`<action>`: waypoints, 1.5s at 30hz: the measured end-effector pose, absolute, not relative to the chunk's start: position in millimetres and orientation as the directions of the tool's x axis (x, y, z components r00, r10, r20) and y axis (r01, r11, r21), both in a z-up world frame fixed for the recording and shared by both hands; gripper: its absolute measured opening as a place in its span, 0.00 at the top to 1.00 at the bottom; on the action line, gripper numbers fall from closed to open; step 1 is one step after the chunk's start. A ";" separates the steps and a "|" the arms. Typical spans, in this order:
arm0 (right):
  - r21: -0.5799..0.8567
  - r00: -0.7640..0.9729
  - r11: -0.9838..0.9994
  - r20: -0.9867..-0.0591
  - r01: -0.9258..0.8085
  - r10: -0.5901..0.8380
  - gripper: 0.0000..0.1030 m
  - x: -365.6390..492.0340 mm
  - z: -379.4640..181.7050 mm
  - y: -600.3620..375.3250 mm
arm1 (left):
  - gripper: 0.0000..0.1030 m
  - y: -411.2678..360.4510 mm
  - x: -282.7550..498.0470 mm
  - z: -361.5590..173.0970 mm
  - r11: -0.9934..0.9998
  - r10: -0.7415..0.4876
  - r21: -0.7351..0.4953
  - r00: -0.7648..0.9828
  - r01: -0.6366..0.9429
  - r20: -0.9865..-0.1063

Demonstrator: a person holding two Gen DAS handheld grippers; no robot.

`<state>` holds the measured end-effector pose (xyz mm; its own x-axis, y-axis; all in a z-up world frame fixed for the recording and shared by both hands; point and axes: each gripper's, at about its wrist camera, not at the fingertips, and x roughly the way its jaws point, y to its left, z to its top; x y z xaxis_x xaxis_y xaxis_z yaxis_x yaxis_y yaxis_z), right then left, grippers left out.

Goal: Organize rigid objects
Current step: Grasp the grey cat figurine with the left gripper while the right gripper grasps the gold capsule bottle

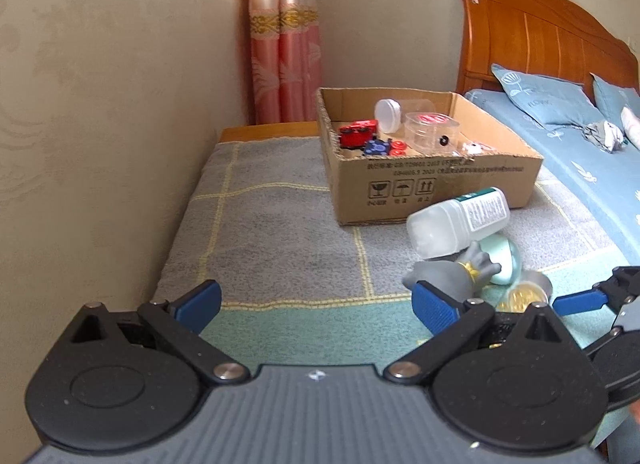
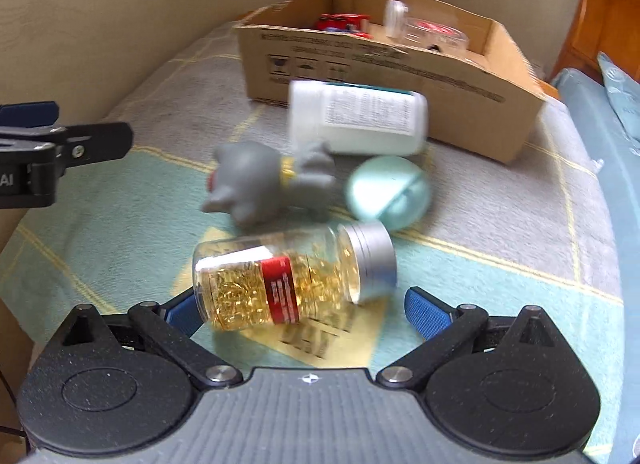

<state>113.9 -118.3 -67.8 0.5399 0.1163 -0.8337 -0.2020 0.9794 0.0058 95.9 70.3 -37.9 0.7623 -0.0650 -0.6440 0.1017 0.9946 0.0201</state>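
Observation:
A clear jar of gold bits (image 2: 292, 276) with a red label and silver lid lies on its side between the open fingers of my right gripper (image 2: 304, 310). Behind it lie a grey toy figure (image 2: 260, 179), a mint round case (image 2: 388, 191) and a white bottle (image 2: 356, 119). An open cardboard box (image 2: 384, 63) behind them holds a red toy and clear containers. My left gripper (image 1: 316, 304) is open and empty over the blanket, left of the toy figure (image 1: 448, 276) and bottle (image 1: 456, 219). The box (image 1: 432, 183) also shows in the left wrist view.
A grey and green checked blanket (image 1: 280, 232) covers the surface. A beige wall (image 1: 100, 103) runs along the left. A bed with blue bedding (image 1: 580, 151) and a wooden headboard (image 1: 540, 31) is on the right. A pink curtain (image 1: 284, 43) hangs behind.

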 end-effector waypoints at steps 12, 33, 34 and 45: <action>-0.021 0.572 0.973 -0.812 -0.228 0.117 0.00 106.7 -79.2 -147.1 | 0.02 15.8 124.0 -40.3 0.962 -0.207 -0.010 0.705 0.273 -0.678; -0.022 0.610 0.959 -0.775 -0.283 0.162 0.00 97.1 -80.1 -152.4 | 0.01 1.0 130.0 -57.2 0.950 -0.167 0.071 0.689 0.304 -0.705; -0.021 0.611 0.959 -0.775 -0.283 0.163 0.00 98.1 -80.9 -153.3 | 0.01 3.6 127.3 -57.4 0.949 -0.167 0.073 0.688 0.306 -0.706; -0.021 0.620 0.955 -0.765 -0.295 0.175 0.00 97.2 -82.3 -156.6 | 0.02 -7.2 139.3 -77.7 0.912 -0.248 0.052 0.648 0.407 -0.721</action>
